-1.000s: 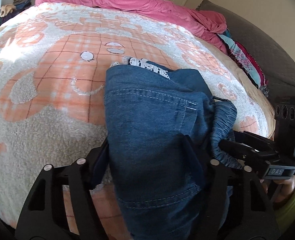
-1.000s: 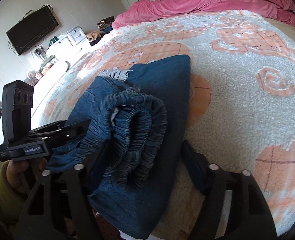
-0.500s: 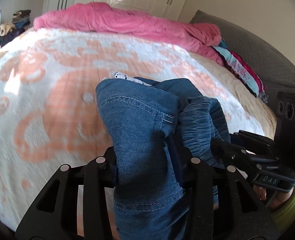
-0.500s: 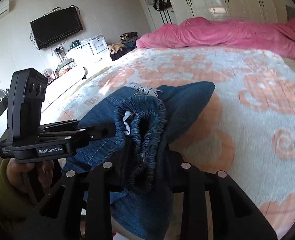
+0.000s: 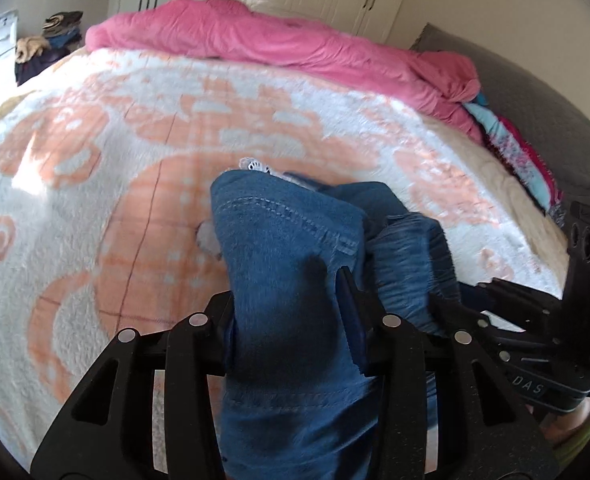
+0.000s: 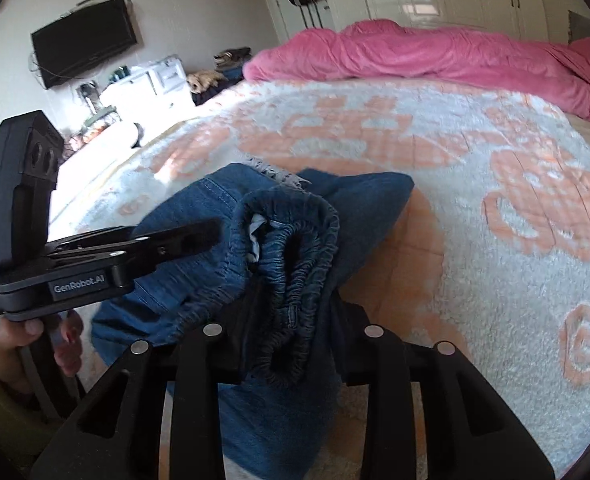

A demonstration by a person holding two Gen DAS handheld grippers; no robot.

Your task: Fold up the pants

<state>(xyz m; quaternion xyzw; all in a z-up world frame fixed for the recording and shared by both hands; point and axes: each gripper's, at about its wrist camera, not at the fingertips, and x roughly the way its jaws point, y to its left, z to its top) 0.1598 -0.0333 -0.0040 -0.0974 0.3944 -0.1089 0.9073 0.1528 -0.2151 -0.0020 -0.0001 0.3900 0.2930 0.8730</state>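
Note:
The blue denim pants are folded into a thick bundle, with white lace trim at the far edge. My left gripper is shut on the bundle's left side and holds it lifted above the blanket. My right gripper is shut on the bundled elastic waistband of the pants. The left gripper also shows in the right wrist view, clamped on the denim. The right gripper's body shows at the right of the left wrist view.
A fuzzy white and peach blanket covers the bed. A pink duvet lies along the far side. Folded colourful clothes lie at the right edge. Wardrobes, a wall TV and a white dresser stand beyond.
Both grippers closed on the pants and lifted the bundle off the blanket. The near end now hangs down between the fingers.

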